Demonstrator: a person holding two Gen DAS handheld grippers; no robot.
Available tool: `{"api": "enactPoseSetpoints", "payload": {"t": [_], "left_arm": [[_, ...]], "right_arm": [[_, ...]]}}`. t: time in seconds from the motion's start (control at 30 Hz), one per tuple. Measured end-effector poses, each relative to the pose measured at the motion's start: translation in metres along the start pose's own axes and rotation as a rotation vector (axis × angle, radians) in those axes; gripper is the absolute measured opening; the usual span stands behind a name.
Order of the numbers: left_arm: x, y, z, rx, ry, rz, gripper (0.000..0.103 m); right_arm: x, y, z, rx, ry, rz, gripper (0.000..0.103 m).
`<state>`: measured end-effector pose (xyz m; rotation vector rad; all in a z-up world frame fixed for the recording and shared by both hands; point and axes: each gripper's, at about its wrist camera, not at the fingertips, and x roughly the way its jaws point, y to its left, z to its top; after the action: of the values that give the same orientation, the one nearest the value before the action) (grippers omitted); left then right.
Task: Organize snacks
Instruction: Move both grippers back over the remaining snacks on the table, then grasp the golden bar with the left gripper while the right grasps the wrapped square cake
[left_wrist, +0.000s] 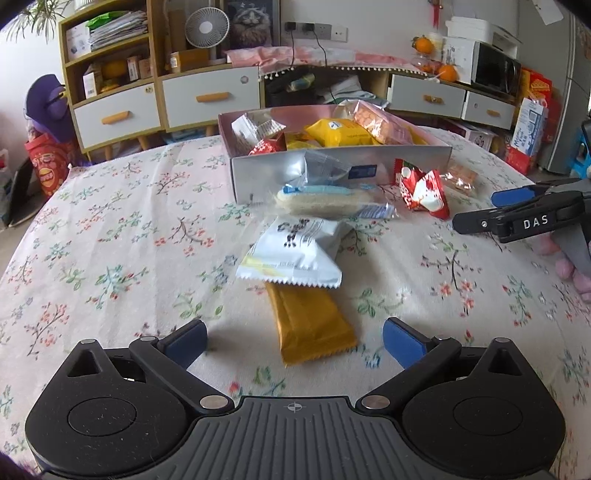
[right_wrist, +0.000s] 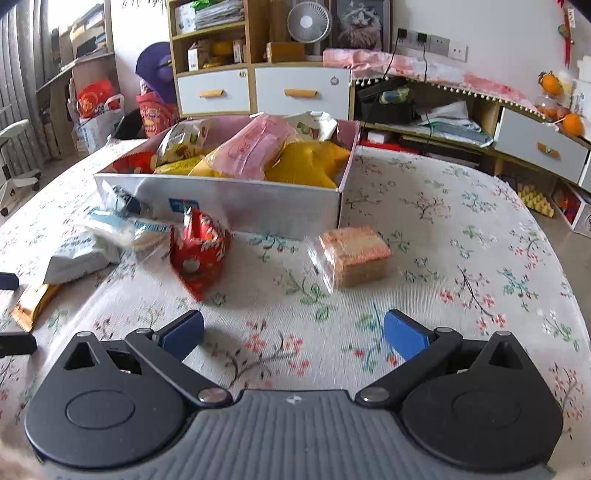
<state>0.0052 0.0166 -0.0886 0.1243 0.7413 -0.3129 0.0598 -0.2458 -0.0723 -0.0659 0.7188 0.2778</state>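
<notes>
A silver box (left_wrist: 406, 155) (right_wrist: 258, 199) holds several snack packs. Loose snacks lie on the floral tablecloth in front of it: an orange bar (left_wrist: 312, 321) (right_wrist: 33, 302), a white pack (left_wrist: 295, 247) (right_wrist: 77, 258), a clear-wrapped rice cracker (left_wrist: 325, 197) (right_wrist: 129, 229), a red pack (left_wrist: 424, 188) (right_wrist: 197, 251) and a clear-wrapped brown wafer block (left_wrist: 460, 177) (right_wrist: 352, 256). My left gripper (left_wrist: 295, 339) is open and empty, with the orange bar's near end between its fingers. My right gripper (right_wrist: 293, 334) (left_wrist: 498, 212) is open and empty, short of the red pack and the wafer block.
The round table's edge (right_wrist: 554, 236) curves off to the right. Cabinets with drawers (left_wrist: 207, 96), a fan (left_wrist: 207, 27), a microwave (left_wrist: 495, 70) and cartons stand behind the table. A pink plush toy (left_wrist: 572, 269) lies at the right.
</notes>
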Motion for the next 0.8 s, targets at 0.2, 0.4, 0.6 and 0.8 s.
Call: {"api": "enactPoseSetpoints", "payload": {"t": [0.2,0.4,0.6,0.8], "left_arm": [[0.007,-0.001,0.005,-0.029,-0.017,0.022,0.102],[0.007,0.001,0.008,-0.031,-0.028,0.030,0.090],[0.004,0.008,0.011,-0.034,-0.030,0.040,0.065],[0.002,0.006,0.013,-0.001,-0.026,0.027,0.042]], "right_arm": [[0.009,-0.003,0.009,0.002,-0.012,0.001,0.103],[0.016,-0.009,0.014,0.003,-0.014,0.001,0.103],[0.018,-0.011,0.017,-0.002,-0.014,0.004,0.103],[0.020,-0.014,0.020,-0.003,-0.014,-0.006,0.103]]}}
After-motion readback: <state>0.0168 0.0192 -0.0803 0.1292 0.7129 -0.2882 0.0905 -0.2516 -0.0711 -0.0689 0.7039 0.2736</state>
